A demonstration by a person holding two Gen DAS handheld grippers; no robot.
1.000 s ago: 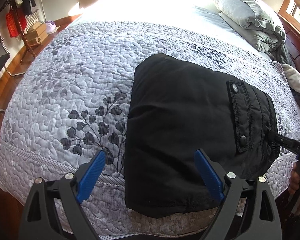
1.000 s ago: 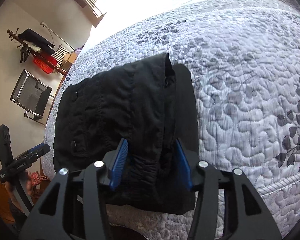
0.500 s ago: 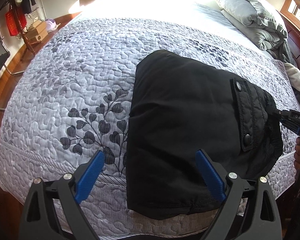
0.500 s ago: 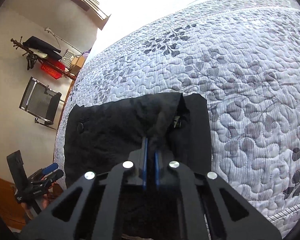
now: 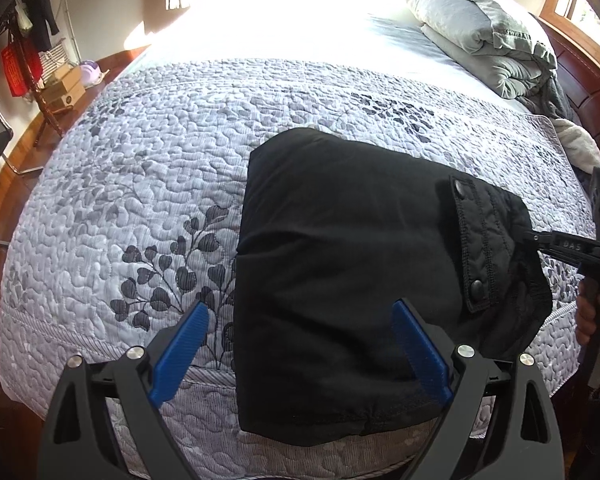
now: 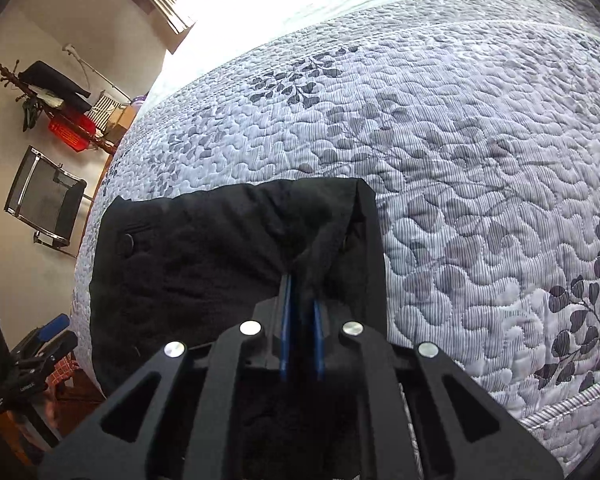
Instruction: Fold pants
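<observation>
Black pants (image 5: pixel 340 280) folded into rectangle, flat near quilt's front edge.

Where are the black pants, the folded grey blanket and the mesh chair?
black pants (image 5: pixel 340 248), left wrist view, middle of the top layer
folded grey blanket (image 5: pixel 480 32), left wrist view, top fold
mesh chair (image 6: pixel 40 196), right wrist view, its mesh back

Matt black cloth pants (image 5: pixel 340 264), quilted bedspread (image 5: pixel 148 184)

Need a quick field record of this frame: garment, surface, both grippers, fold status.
garment: black pants, folded into a compact block
surface: quilted floral bedspread, pants near its front edge
left gripper: open, above pants' near edge, not gripping
right gripper: shut on a bunch of pants fabric, jaws just closed
other: grey pillows at far end
</observation>
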